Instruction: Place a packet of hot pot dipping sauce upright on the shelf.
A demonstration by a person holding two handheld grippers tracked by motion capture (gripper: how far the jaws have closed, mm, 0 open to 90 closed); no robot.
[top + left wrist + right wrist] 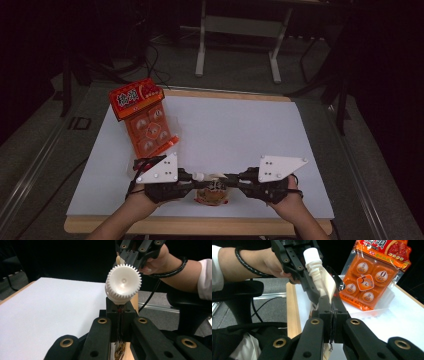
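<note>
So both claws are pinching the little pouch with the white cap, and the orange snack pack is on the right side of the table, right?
Not quite. Both claws do pinch the pouch with the white cap, but the high view shows the orange snack pack on the table's left side, beyond the left claw, not the right claw.

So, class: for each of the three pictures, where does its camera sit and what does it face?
High view: above the near edge, facing the white table; forearms, both grippers.
Left gripper view: behind the left gripper, facing the pouch's white cap.
Right gripper view: behind the right gripper, facing the snack pack.
Shared: the cap.
</note>
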